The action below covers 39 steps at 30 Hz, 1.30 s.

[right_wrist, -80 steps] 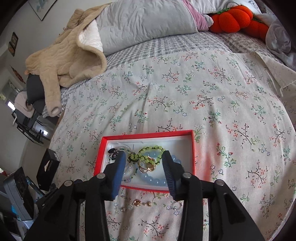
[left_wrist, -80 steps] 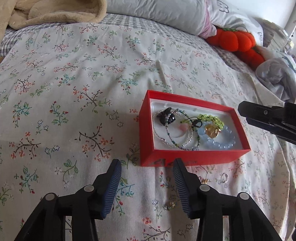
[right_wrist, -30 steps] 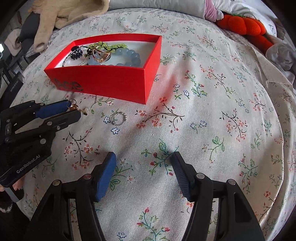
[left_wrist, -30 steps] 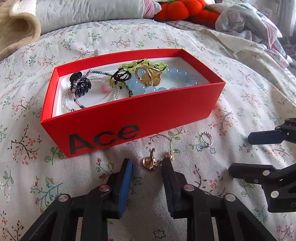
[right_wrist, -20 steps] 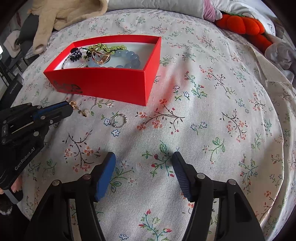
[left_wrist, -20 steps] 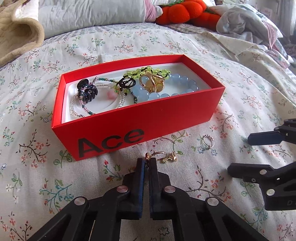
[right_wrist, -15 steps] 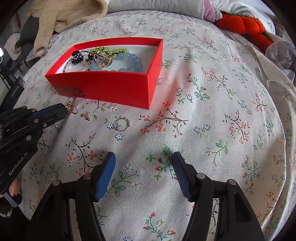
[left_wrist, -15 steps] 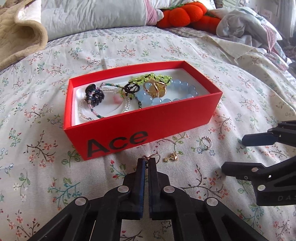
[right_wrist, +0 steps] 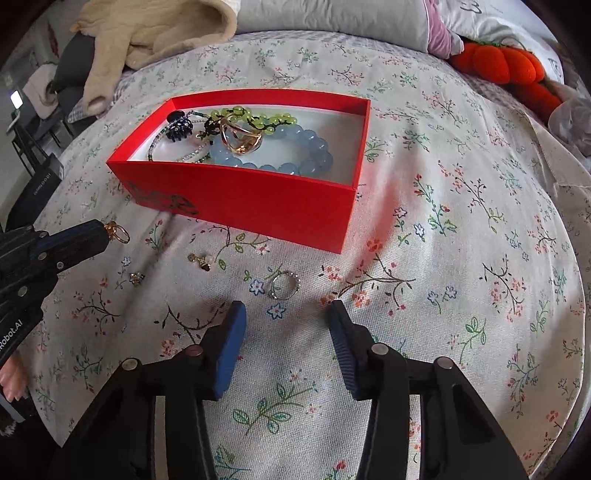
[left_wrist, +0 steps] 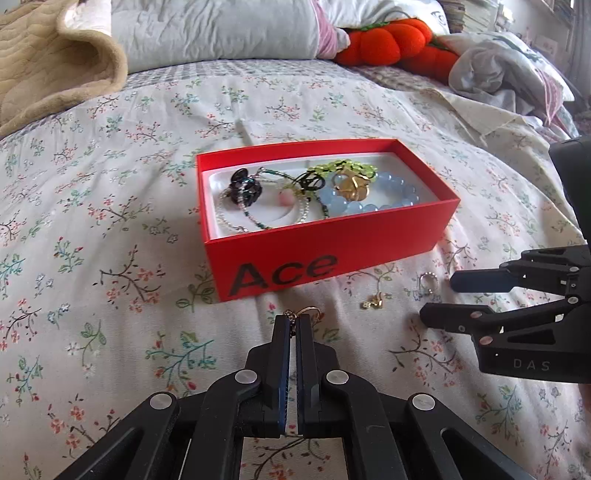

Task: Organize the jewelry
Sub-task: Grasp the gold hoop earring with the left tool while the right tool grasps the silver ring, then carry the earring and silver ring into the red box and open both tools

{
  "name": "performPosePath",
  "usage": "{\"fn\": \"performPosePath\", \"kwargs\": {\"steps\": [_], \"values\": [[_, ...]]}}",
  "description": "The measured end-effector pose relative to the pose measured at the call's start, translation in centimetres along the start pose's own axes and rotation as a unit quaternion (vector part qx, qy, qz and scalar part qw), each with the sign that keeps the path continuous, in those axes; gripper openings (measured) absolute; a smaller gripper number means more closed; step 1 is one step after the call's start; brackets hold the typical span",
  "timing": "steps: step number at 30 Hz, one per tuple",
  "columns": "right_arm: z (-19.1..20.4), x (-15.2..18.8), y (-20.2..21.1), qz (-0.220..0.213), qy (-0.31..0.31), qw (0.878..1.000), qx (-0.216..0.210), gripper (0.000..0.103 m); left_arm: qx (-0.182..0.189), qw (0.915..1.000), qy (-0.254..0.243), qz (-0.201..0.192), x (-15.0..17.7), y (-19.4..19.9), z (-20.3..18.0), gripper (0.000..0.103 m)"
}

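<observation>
The red box [left_wrist: 369, 243] [right_wrist: 240, 199] lies on the floral bedspread and holds a blue bead bracelet [left_wrist: 388, 192], green beads, a gold piece and a black hair claw. My left gripper [left_wrist: 291, 325] [right_wrist: 105, 230] is shut on a gold hoop earring [left_wrist: 309, 312] [right_wrist: 118, 232], held just above the bed in front of the box. My right gripper [right_wrist: 287, 314] [left_wrist: 439, 299] is closing with nothing between its fingers. A silver ring [right_wrist: 284, 285] [left_wrist: 427, 282] lies just ahead of its tips. A small gold earring [right_wrist: 201, 260] [left_wrist: 373, 301] and a tiny stud [right_wrist: 136, 277] rest on the bedspread.
A grey pillow [left_wrist: 214, 33], a beige blanket [left_wrist: 44, 66], an orange pumpkin plush [left_wrist: 388, 40] and crumpled clothes [left_wrist: 498, 74] line the far end of the bed. A black box [right_wrist: 37, 188] stands beyond the bed's left edge.
My left gripper shut on the gold hoop earring and drew back and up from the box. My right gripper moved toward the silver ring and its jaws narrowed.
</observation>
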State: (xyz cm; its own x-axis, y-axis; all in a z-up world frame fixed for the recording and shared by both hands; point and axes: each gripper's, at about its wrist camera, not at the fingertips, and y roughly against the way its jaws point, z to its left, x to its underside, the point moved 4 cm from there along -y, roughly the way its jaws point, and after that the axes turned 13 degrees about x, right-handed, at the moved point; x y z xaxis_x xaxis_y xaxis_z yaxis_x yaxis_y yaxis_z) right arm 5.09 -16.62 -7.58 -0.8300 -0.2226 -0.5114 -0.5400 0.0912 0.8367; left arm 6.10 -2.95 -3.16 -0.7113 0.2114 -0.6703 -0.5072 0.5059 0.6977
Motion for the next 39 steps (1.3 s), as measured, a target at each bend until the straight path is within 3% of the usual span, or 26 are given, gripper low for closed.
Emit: {"fn": "performPosePath", "kwargs": {"steps": [10, 13, 15, 27, 39], "values": [[0.3, -0.7, -0.4, -0.004, -0.002, 1.000, 0.005, 0.035, -0.005, 0.9996, 0.029, 0.005, 0.4, 0.5, 1.3, 0.000], [0.5, -0.9, -0.4, -0.004, 0.002, 1.000, 0.009, 0.028, -0.006, 0.9993, 0.037, 0.008, 0.4, 0.5, 1.6, 0.000], [0.7, -1.0, -0.3, -0.006, 0.011, 1.000, 0.012, 0.018, -0.006, 0.9991, 0.041, 0.008, 0.4, 0.5, 1.7, 0.000], [-0.4, -1.0, 1.2, -0.002, -0.010, 1.000, -0.013, 0.017, -0.001, 0.9985, 0.054, -0.010, -0.4, 1.4, 1.9, 0.000], [-1.3, -3.5, 5.5, -0.052, -0.052, 0.996, -0.049, 0.017, 0.011, 0.9972, 0.056, -0.048, -3.7, 1.8, 1.7, 0.000]]}}
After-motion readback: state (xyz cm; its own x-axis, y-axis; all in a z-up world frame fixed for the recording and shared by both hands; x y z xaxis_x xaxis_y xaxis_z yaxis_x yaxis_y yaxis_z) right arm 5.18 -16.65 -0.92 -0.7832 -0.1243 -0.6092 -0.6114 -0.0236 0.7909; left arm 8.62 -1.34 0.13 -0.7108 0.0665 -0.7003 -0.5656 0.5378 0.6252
